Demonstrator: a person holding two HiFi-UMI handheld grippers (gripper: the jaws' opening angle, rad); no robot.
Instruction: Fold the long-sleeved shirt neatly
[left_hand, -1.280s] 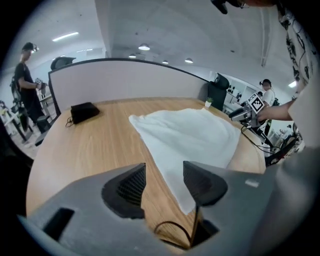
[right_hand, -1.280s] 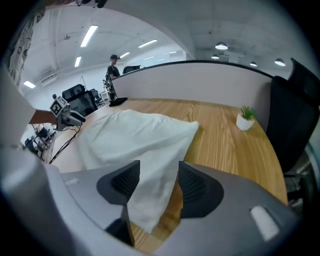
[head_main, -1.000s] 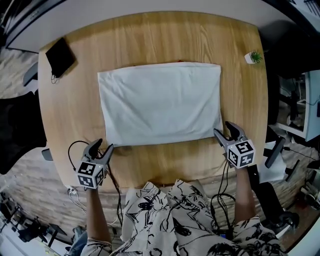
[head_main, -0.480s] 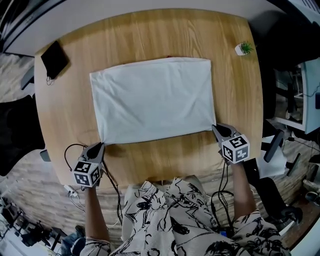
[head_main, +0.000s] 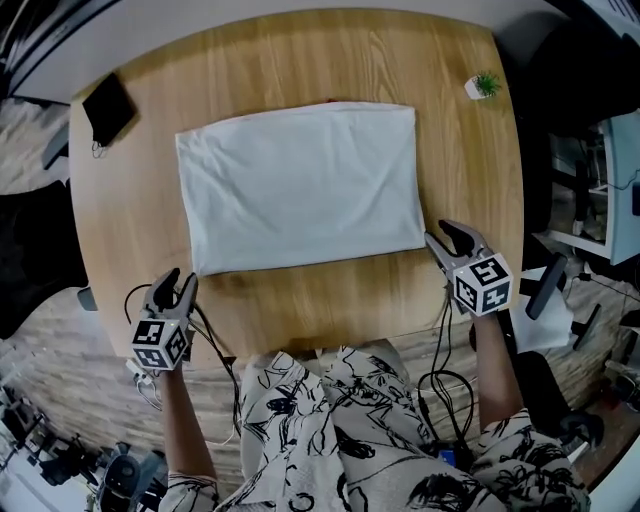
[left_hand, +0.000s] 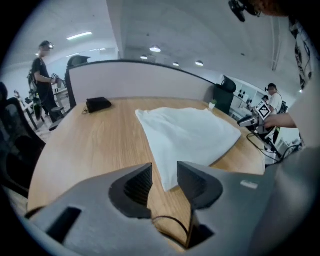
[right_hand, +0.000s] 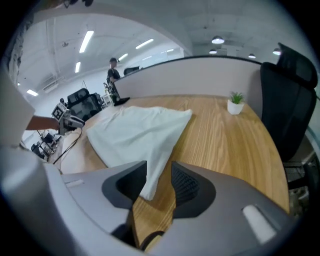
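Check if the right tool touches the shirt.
Cannot tell. In the right gripper view the right tool straddles the shirt corner, jaws just opened, but neither gap nor contact shows.

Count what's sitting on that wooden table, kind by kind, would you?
Shirt: 1
Black pouch: 1
Potted plant: 1
Total: 3

Head view looks steeply down on the whole table (head_main: 300, 60); the gripper views sit low and close at 7 and 5 o'clock, facing across it; all share the shirt (head_main: 300, 185)
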